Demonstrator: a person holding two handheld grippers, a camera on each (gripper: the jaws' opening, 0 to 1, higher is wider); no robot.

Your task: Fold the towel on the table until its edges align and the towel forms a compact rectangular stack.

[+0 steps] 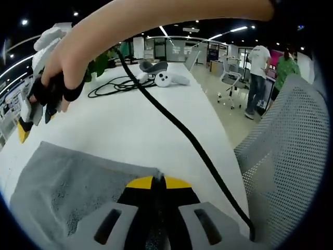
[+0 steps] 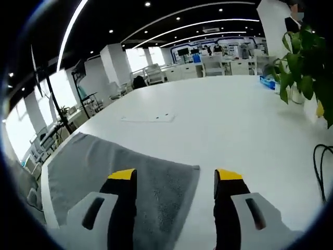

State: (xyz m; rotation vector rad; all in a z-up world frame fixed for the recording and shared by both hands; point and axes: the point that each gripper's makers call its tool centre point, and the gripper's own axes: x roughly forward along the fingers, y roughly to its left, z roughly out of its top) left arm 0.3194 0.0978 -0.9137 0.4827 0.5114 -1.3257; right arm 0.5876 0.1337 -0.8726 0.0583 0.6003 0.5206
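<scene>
In the left gripper view, the right gripper (image 1: pixel 25 122) comes in at the far left, held by a person's hand (image 1: pixel 65 73) in a fingerless black glove, and its yellow tips hang just above the white tabletop (image 1: pixel 130 125); whether its fingers are apart cannot be told from here. Lower in this view the grey towel (image 1: pixel 67 187) lies flat on the tabletop, and the left gripper (image 1: pixel 159 182) rests at the towel's edge with its yellow-tipped fingers closed together, pinching the cloth between them. A black cable (image 1: pixel 182 133) runs from the hand across the tabletop toward the lower right, and more cable lies in loops farther back, near a white controller (image 1: pixel 165 78). At the right stands a grey mesh chair (image 1: pixel 291 151), and behind it two people (image 1: pixel 268 73) stand on the office floor. In the right gripper view the towel (image 2: pixel 93 161) lies on the left part of the tabletop (image 2: pixel 229 120), with one corner near the middle. The right gripper (image 2: pixel 176 179) has its fingers wide apart and holds nothing: the left finger is over the towel, the right finger over bare tabletop. A green plant (image 2: pixel 307 57) stands at the far right.
</scene>
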